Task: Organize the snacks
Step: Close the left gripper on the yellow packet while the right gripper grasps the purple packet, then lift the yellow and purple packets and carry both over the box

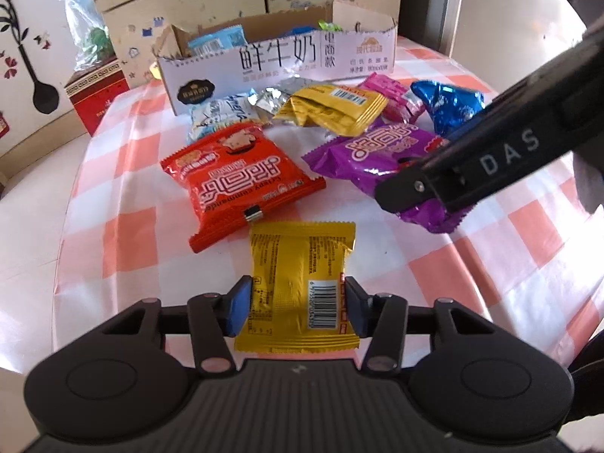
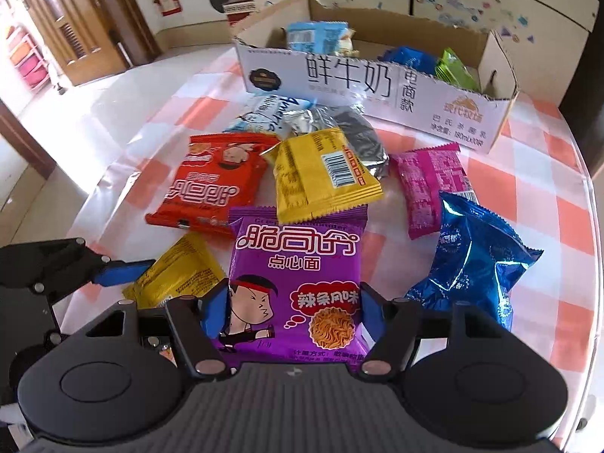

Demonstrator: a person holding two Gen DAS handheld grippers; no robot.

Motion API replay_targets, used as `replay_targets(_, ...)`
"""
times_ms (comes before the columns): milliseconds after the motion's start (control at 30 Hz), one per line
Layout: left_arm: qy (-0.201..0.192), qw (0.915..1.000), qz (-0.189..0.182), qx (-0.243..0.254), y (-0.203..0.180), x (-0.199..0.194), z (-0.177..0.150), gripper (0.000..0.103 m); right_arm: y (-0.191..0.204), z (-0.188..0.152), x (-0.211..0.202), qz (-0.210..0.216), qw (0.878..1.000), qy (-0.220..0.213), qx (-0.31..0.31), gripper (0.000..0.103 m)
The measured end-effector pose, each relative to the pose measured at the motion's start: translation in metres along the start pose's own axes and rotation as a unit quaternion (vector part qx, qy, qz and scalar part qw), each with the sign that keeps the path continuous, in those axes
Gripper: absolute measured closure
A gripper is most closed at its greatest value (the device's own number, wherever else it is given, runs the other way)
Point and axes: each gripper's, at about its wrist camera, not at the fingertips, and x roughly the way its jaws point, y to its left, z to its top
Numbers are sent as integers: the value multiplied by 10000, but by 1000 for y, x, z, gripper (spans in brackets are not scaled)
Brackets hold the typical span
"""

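- The left gripper [image 1: 296, 307] has its blue pads pressed on both sides of a yellow snack packet [image 1: 298, 283], barcode side up, which it holds firmly.
- The right gripper [image 2: 294, 313] clamps the lower part of a purple noodle-snack packet [image 2: 298, 283], one pad on each side edge.
- Done well, each packet would be carried level over the cut-down milk carton [image 2: 377, 87] at the far side and let go only once clear of its jagged front wall; the two grippers sit close together, so taking turns looks wise.
- Loose packets lie between the grippers and the carton: a red noodle-snack packet [image 1: 238, 173], a second yellow packet [image 2: 321, 173], a pink packet [image 2: 430, 188], a shiny blue bag [image 2: 472, 256] and silver ones behind.
- The carton already holds light-blue, blue and green packets.
- A glossy orange-and-white checked tablecloth [image 1: 124, 234] covers the round table; behind stand cardboard boxes, stickered cupboard fronts and a wooden door.
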Motion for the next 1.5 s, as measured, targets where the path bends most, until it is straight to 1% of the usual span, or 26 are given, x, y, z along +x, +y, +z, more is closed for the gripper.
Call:
replay_targets(167, -148, 9998, 138, -93, 0, -11, -4, 53, 2, -5, -10, 94, 9999, -76, -115, 28)
replay_targets(300, -253, 9993, 149, -235, 2, -20, -6, 53, 0, -10, -20, 213, 9996, -119, -159, 28)
replay_targets(433, -388, 9985, 243, -291, 3, -30, -7, 53, -2, -14, -32, 320, 9991, -240, -170, 28)
replay_targets(500, -476, 9979, 289, -335, 5, -34, -6, 53, -3, -15, -38, 358, 9987, -327, -162, 28)
replay_targets(633, -733, 9957, 511, -229, 5, -43, 3, 53, -5, -13, -48, 352, 9980, -516, -128, 28)
replay_targets(700, -842, 9946, 552, -262, 7, -47, 8, 53, -6, -12, -51, 348, 9976, -595, -93, 28)
replay_targets(933, -983, 9932, 592, -177, 8, -50, 21, 53, -1, -7, -53, 185, 9966, -752, -282, 28)
replay_targets(1200, -1211, 9895, 782, -119, 20, -53, 44, 53, 6, -4, -57, -90, 9936, -953, -603, 28)
replay_targets(1300, -1305, 9875, 879, -104, 27, -54, 53, 53, 8, -2, -58, -123, 9925, -1037, -643, 28)
replay_targets(1500, -1466, 9849, 906, -144, 33, -55, 66, 53, 12, 4, -63, -199, 9887, -1279, -755, 28)
